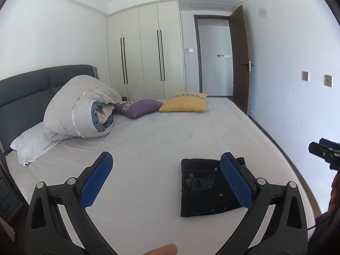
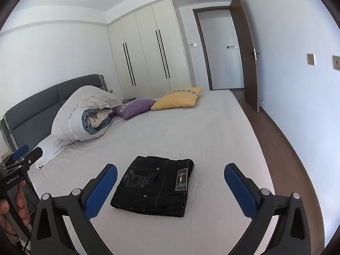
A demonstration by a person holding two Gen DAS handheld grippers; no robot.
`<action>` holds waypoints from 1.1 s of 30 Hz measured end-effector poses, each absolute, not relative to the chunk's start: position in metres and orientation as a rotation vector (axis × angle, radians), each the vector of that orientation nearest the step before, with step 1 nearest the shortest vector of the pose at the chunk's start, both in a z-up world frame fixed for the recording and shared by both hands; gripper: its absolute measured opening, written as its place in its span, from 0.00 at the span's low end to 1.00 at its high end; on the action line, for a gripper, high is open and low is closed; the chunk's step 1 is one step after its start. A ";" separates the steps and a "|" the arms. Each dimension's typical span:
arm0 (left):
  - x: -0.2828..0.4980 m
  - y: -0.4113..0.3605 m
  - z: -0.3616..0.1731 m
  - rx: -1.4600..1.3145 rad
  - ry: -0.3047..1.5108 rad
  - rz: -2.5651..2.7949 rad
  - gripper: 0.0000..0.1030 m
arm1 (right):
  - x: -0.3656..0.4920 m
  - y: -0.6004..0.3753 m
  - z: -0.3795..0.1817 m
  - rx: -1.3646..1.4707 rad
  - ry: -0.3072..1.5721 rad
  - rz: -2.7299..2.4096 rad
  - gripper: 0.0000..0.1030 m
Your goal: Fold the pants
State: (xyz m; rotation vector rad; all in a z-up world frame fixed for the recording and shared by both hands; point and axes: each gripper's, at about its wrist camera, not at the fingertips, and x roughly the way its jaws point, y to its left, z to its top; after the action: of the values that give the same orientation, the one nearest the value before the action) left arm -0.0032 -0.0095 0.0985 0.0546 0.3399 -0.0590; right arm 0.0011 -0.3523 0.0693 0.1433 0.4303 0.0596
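Note:
A pair of black pants [image 1: 204, 188] lies folded in a compact rectangle on the grey bed sheet [image 1: 159, 140], back pocket embroidery facing up. It also shows in the right wrist view [image 2: 155, 186]. My left gripper [image 1: 167, 165] is open and empty, held above the sheet to the left of the pants; its right finger overlaps the pants' right edge in view. My right gripper [image 2: 171, 177] is open and empty, hovering in front of the pants, touching nothing. The left gripper also shows at the right wrist view's left edge [image 2: 21, 159], and the right gripper's black body shows at the left wrist view's right edge [image 1: 325, 153].
A rolled grey duvet [image 1: 80, 110] and a white pillow [image 1: 29, 144] lie by the dark headboard [image 1: 25, 91]. A purple cushion [image 1: 138, 107] and a yellow cushion [image 1: 184, 104] sit at the far side. Wardrobe [image 1: 146, 51], open door [image 1: 240, 59] and brown floor [image 2: 282, 148] lie beyond.

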 end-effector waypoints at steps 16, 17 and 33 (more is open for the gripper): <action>-0.041 -0.023 0.128 0.037 0.479 -0.108 1.00 | -0.058 -0.304 0.121 0.037 0.387 0.011 1.00; -0.029 -0.031 0.113 0.037 0.506 -0.104 1.00 | -0.057 -0.302 0.118 0.043 0.405 0.003 1.00; 0.011 -0.060 0.030 0.047 0.745 -0.104 1.00 | -0.040 -0.306 0.067 0.089 0.629 -0.107 1.00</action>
State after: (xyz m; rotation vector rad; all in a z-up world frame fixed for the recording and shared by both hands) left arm 0.0112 -0.0600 0.0302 0.0468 0.7454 -0.1042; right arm -0.0404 -0.3064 0.0669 0.0889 0.6288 -0.1068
